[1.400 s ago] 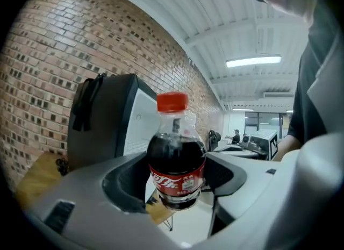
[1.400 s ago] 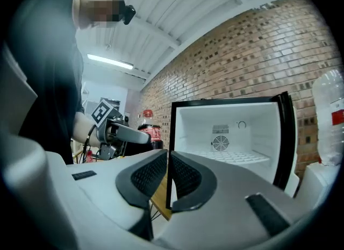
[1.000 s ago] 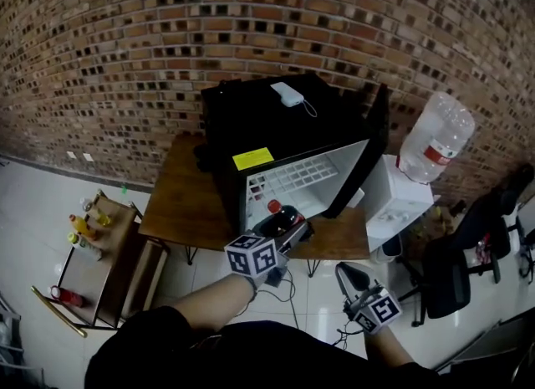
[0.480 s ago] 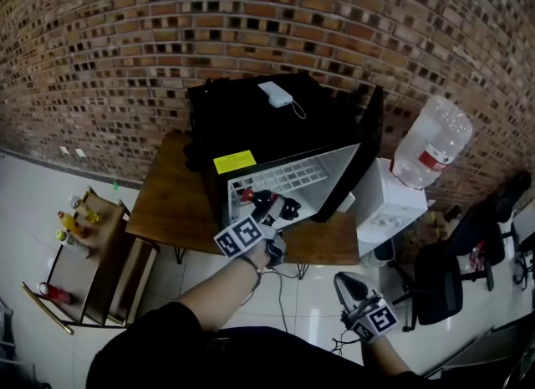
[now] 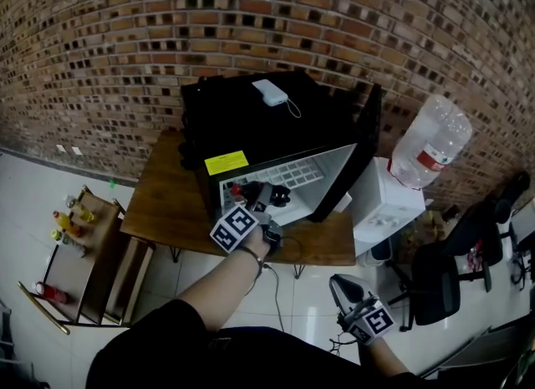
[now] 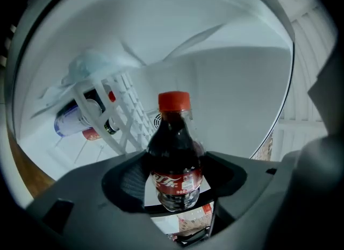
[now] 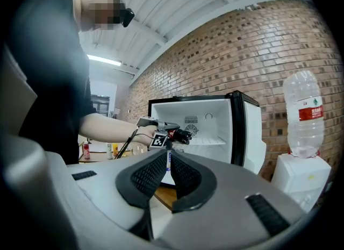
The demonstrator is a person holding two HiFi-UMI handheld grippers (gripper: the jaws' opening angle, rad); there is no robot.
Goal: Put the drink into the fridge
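Observation:
A dark cola bottle (image 6: 174, 157) with a red cap stands upright between the jaws of my left gripper (image 6: 174, 181), which is shut on its labelled lower part. In the head view the left gripper (image 5: 266, 197) and bottle (image 5: 251, 192) are at the mouth of the black mini fridge (image 5: 251, 124), whose door (image 5: 361, 149) hangs open to the right. White fridge walls (image 6: 236, 82) surround the bottle. The right gripper view shows the bottle (image 7: 174, 134) in front of the open fridge (image 7: 212, 122). My right gripper (image 5: 341, 285) hangs low and off to the right, shut and holding nothing.
A white wire rack (image 6: 115, 120) inside the fridge holds cans (image 6: 80, 120) lying down. The fridge stands on a wooden table (image 5: 163, 199). A water dispenser (image 5: 386, 207) with a big bottle (image 5: 435, 140) is to the right, an office chair (image 5: 439, 278) beyond, a cart with drinks (image 5: 71, 232) at left.
My left gripper has carried the cola bottle up and to the left, from in front of the fridge into its opening. The right gripper has stayed low at the right.

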